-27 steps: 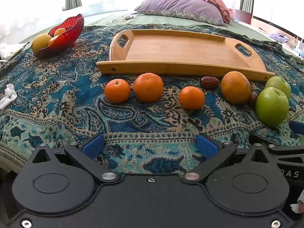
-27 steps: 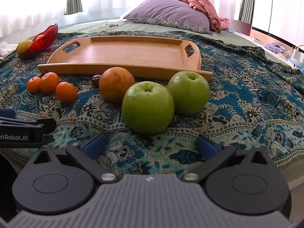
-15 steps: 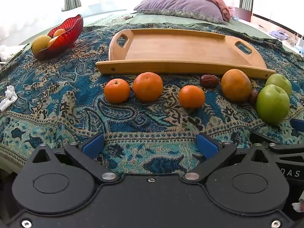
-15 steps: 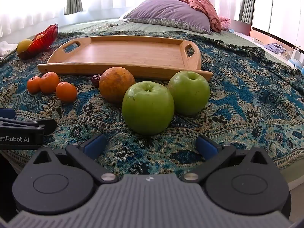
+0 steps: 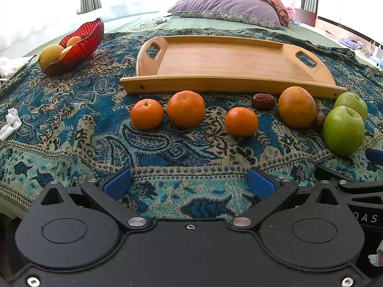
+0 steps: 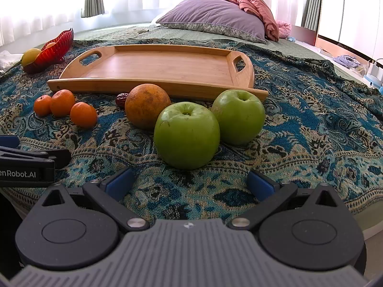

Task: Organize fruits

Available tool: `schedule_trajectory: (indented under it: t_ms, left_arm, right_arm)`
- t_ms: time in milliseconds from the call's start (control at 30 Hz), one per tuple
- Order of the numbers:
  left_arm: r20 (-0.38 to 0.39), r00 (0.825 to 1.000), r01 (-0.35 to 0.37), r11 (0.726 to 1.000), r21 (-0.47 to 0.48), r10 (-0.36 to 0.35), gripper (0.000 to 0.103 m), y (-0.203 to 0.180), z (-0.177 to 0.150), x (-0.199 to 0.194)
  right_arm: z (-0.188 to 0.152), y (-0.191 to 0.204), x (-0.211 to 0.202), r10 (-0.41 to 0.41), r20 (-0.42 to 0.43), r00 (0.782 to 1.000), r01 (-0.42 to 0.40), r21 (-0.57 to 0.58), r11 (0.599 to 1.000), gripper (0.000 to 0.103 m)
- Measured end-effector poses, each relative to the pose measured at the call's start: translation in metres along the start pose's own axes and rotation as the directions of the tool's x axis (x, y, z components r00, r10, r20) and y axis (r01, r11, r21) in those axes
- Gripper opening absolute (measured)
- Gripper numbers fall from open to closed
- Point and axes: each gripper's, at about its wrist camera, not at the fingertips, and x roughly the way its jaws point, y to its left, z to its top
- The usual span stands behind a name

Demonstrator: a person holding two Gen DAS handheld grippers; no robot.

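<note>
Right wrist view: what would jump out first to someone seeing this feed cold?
The two green apples: the nearer apple sits just ahead of the open right gripper, the second apple behind it to the right. Beyond them the wooden tray lies empty on the patterned blanket. To the left are a large orange and three small oranges.

Partial print "enRobot.AI" on the left gripper (image 6: pixel 26 167) body; letters "DAS" on the right gripper (image 5: pixel 359 205) body.
</note>
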Motion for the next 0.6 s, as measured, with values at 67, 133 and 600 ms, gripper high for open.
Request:
schedule_trajectory:
  t_ms: [67, 133, 600]
  left_arm:
    - [0.001, 1.0, -0.002, 1.0, 0.002, 0.002, 0.103, -0.0004, -0.0001, -0.0001]
    - [0.0, 1.0, -0.002, 1.0, 0.001, 0.002, 0.103, 0.0002, 0.0001, 0.0003]
    - [-0.001, 1.0, 0.0, 1.0, 0.004, 0.0, 0.103, 0.0022, -0.0023, 0.0017]
  right_arm:
    - [-0.0002, 0.0001, 0.0, 0.0, 0.0, 1.0, 0.0, 0.0, 1.0, 0.103]
    - [-0.0002, 0.0002, 0.0, 0.0, 0.0, 1.0, 0.0, -0.001, 1.0, 0.103]
    - [-0.0003, 0.0004, 0.0, -0.002, 0.0, 1.0, 0.002, -0.002, 1.0, 0.103]
